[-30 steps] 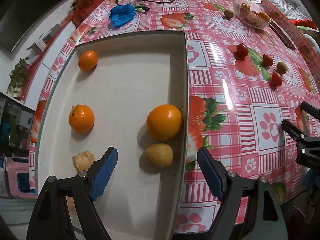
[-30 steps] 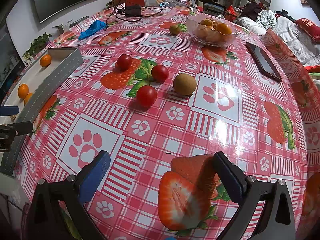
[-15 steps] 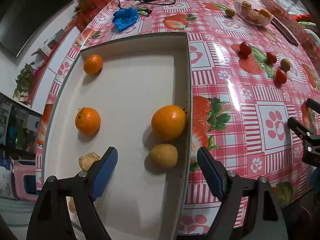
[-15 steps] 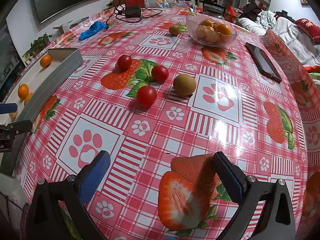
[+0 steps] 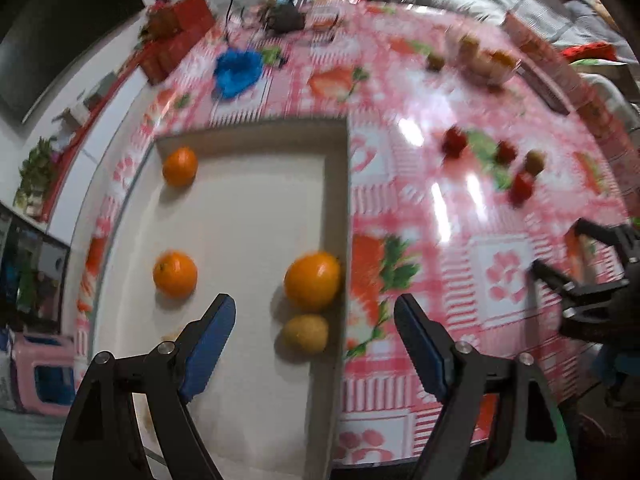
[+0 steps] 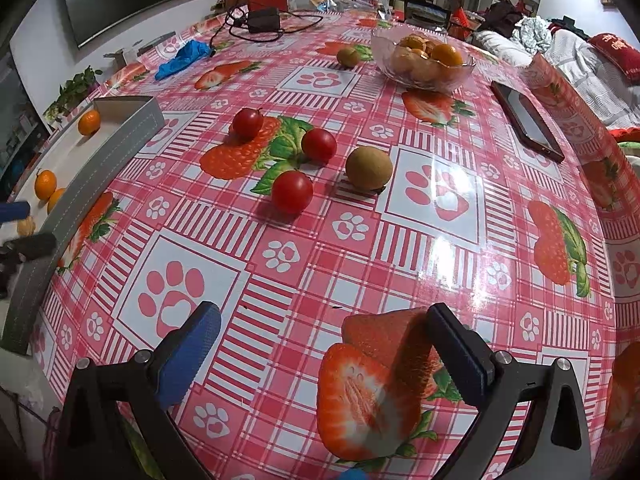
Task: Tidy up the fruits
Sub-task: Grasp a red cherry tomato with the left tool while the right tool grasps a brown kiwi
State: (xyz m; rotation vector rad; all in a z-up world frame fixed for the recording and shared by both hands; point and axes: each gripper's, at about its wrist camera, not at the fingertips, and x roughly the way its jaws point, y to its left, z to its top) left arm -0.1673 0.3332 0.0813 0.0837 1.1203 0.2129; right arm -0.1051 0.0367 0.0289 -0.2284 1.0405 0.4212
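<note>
A shallow white tray (image 5: 248,208) holds a large orange (image 5: 313,280), a brown kiwi (image 5: 306,333) below it and two small oranges (image 5: 175,274), (image 5: 180,167). My left gripper (image 5: 314,336) is open and empty above the tray's near right part. On the cloth lie three red tomatoes (image 6: 292,192), (image 6: 319,145), (image 6: 247,122) and a kiwi (image 6: 368,169). My right gripper (image 6: 324,344) is open and empty, low over the cloth near the front edge. The tray (image 6: 120,128) shows at the left of the right wrist view.
A glass bowl (image 6: 424,62) of oranges stands at the back, a kiwi (image 6: 347,57) beside it. A dark phone (image 6: 526,120) lies at the right. A blue cloth (image 6: 184,58) and a charger with cables (image 6: 264,20) lie at the far left.
My left gripper has pulled back and up over the tray, so more of the table shows, with motion blur. My right gripper has not moved.
</note>
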